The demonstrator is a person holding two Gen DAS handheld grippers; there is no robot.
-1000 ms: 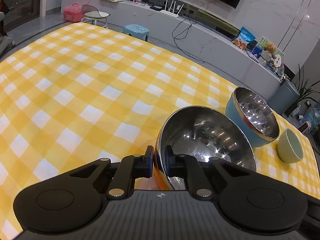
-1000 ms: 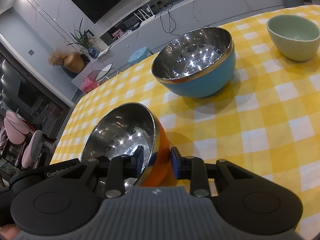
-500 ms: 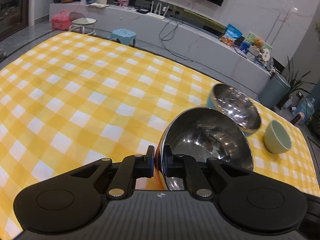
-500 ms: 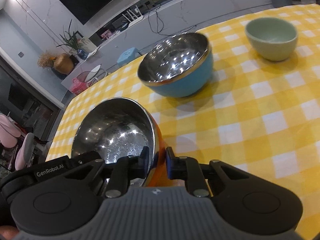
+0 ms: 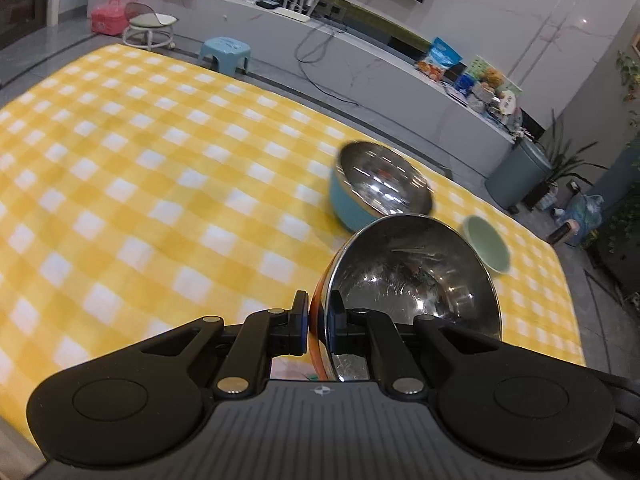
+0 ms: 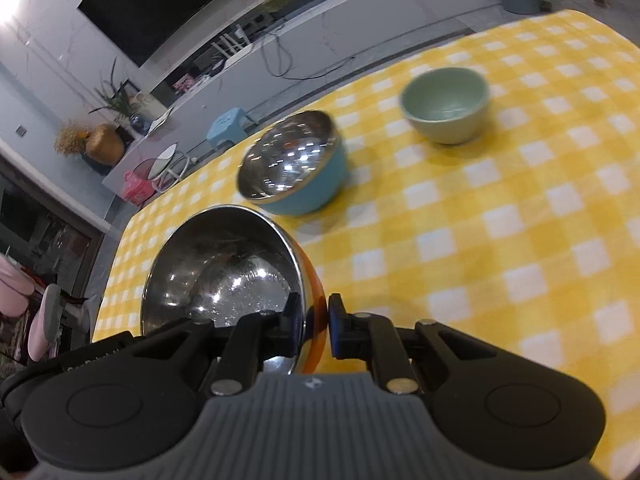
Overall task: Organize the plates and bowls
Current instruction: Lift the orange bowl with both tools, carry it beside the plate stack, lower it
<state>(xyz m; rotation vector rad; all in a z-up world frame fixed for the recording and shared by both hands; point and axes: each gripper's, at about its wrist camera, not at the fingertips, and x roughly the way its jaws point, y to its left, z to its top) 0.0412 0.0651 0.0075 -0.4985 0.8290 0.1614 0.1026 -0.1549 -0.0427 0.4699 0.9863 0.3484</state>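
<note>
An orange bowl (image 5: 412, 280) with a shiny steel inside hangs tilted above the yellow checked tablecloth (image 5: 160, 200). My left gripper (image 5: 318, 312) is shut on its near rim, one pad inside and one outside. From the opposite side my right gripper (image 6: 314, 316) clamps the same orange bowl (image 6: 224, 264); its jaws are still closing on the wall. Beyond it stand a blue steel-lined bowl (image 5: 380, 188) (image 6: 292, 164) and a small green bowl (image 5: 486, 244) (image 6: 444, 104), both upright on the cloth.
The cloth (image 6: 520, 240) stretches wide to the left of the bowls. Past the table's far edge are a blue stool (image 5: 226, 50), a round chair (image 5: 150, 28), a pink box (image 5: 108, 18), a long low cabinet and a grey bin (image 5: 520, 176).
Both grippers have risen with the orange bowl, which has left the cloth. The right jaws have narrowed onto its rim. The blue and green bowls now look farther off.
</note>
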